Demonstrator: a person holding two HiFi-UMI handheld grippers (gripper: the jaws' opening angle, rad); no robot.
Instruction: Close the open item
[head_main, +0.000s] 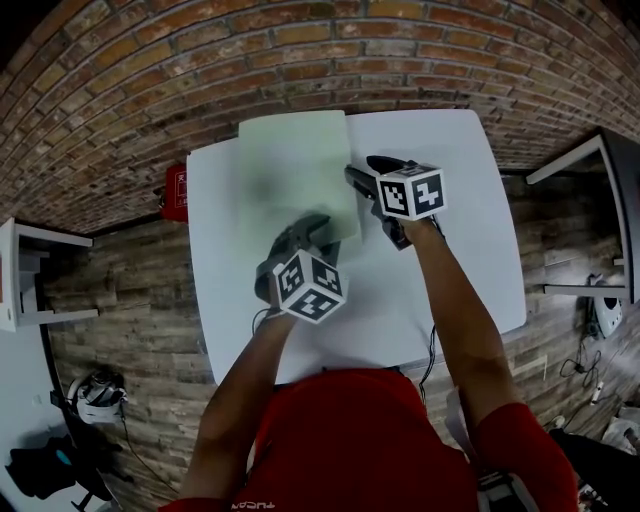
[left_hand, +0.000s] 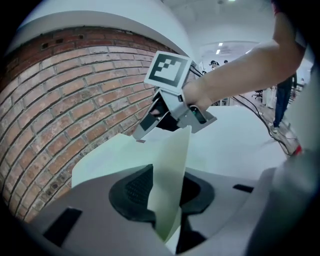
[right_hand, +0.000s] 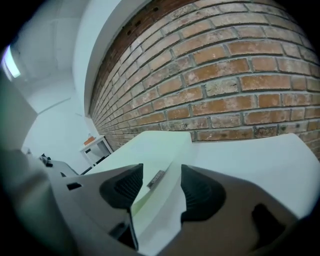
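Red brick wall (head_main: 300, 50) is filling the back of the scene, and a white table (head_main: 450, 200) is sitting square against it. On the table's left half a pale green folder (head_main: 290, 165) is lying, its far edge close to the wall. A person in a red top is leaning over the table, both arms reaching out.

The left gripper (head_main: 315, 228) is working at the folder's near right corner. Its own view is showing the thin green cover (left_hand: 170, 170) standing on edge between the two dark pads, and they are pinching it. The sheet is rising away from the jaws toward the other tool.

The right gripper (head_main: 358, 178) is sitting a little farther along the folder's right edge, near the left one. Its pads are closing on the same cover, with the pale sheet filling the gap between them, and the rest of the folder is stretching flat toward the bricks.
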